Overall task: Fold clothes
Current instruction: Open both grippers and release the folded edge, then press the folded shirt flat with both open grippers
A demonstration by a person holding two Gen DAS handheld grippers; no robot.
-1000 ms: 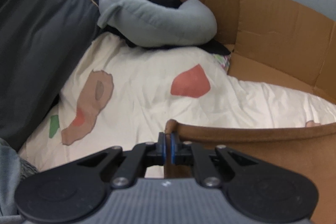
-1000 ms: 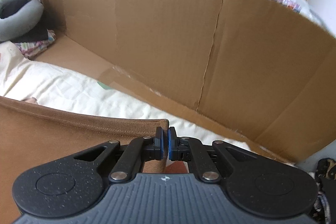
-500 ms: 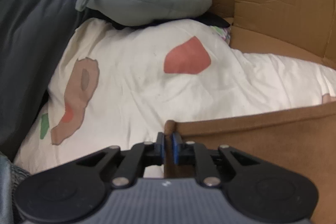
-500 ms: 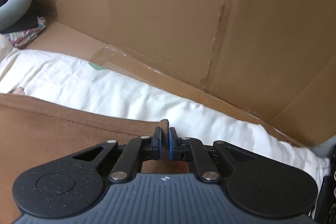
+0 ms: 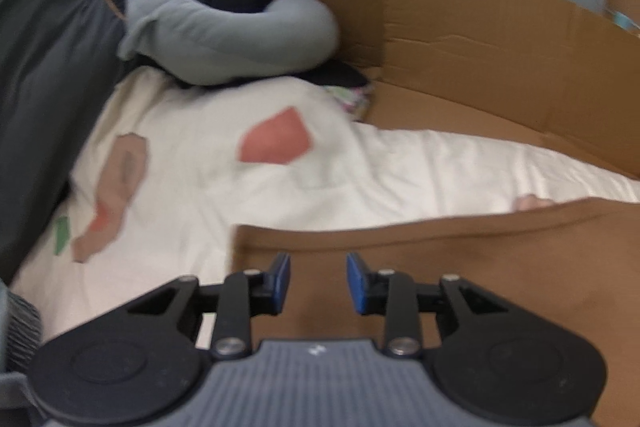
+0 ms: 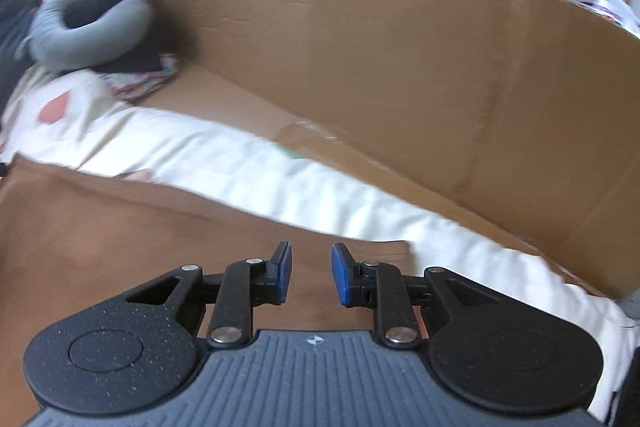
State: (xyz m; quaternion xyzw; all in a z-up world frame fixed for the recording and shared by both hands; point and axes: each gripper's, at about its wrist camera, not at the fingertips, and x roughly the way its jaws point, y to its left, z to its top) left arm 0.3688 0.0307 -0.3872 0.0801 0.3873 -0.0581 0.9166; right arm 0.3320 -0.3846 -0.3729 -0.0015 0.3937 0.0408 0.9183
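In the left wrist view, the left tool [image 5: 318, 281] hangs over the near left corner of the brown garment [image 5: 460, 267], its jaws opening, the blue pads [image 5: 283, 277] standing apart with only the cloth's flat surface showing behind the gap and nothing pinched. The brown garment lies spread on the white bedsheet [image 5: 208, 163], its far edge running across the frame and its left edge ending just beyond the left pad. Beyond the garment, farther up the sheet, sit a red patch [image 5: 276, 141] and a grey curved pillow [image 5: 224, 31], with a cardboard wall [image 5: 500, 51] along the garment's far right side.

In the right wrist view, the right tool [image 6: 311, 277] is likewise released, jaws opening, poised above the garment's near right corner [image 6: 384, 251]. The garment [image 6: 140, 235] stretches away to the left of the tool, flat on the bedsheet [image 6: 320, 195], and the cardboard wall [image 6: 360, 47] rises behind it. The picture is blurred, so I cannot tell whether the hem lies quite straight.

The risk, as I judge it, is in the release itself. Should either pad catch the cloth as the tool draws off, the corner would be dragged and the laid edge pulled askew. The soft sheet beneath may also bunch and carry the garment with it. Uneven corners here would spoil the squareness of any fold that follows.
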